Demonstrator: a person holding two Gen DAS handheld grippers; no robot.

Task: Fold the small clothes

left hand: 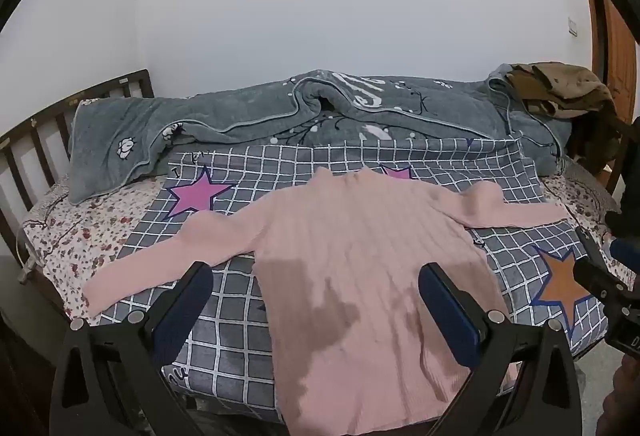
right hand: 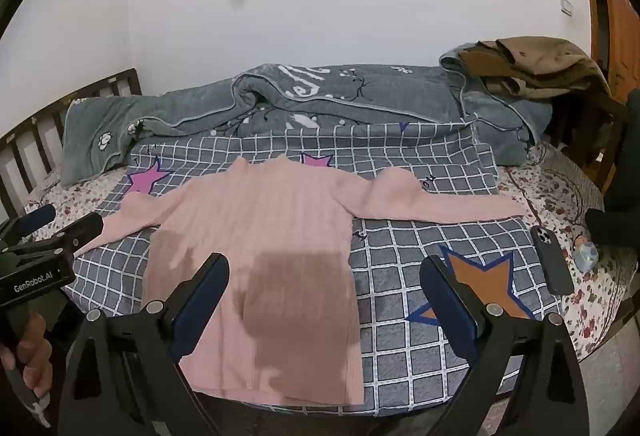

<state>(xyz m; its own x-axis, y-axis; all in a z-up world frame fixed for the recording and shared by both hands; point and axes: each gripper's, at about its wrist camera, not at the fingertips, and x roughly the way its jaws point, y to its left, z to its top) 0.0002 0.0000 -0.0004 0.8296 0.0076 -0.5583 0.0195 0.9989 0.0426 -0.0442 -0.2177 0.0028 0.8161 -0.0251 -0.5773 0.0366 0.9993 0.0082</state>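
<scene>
one pink ribbed knit sweater (left hand: pixel 360 256), flat, both sleeves spread, on one grey checked star-print sheet (left hand: pixel 224 296) | far: one rumpled grey fleece blanket (left hand: pixel 248 116) | left gripper (left hand: pixel 316 286), right gripper (right hand: pixel 324 276): jaws wide, empty, above near hem

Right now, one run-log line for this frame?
stage: before first fold | sweater: flat on checked cloth, sleeves spread | left gripper: open, empty | right gripper: open, empty | phone: beside cloth
</scene>
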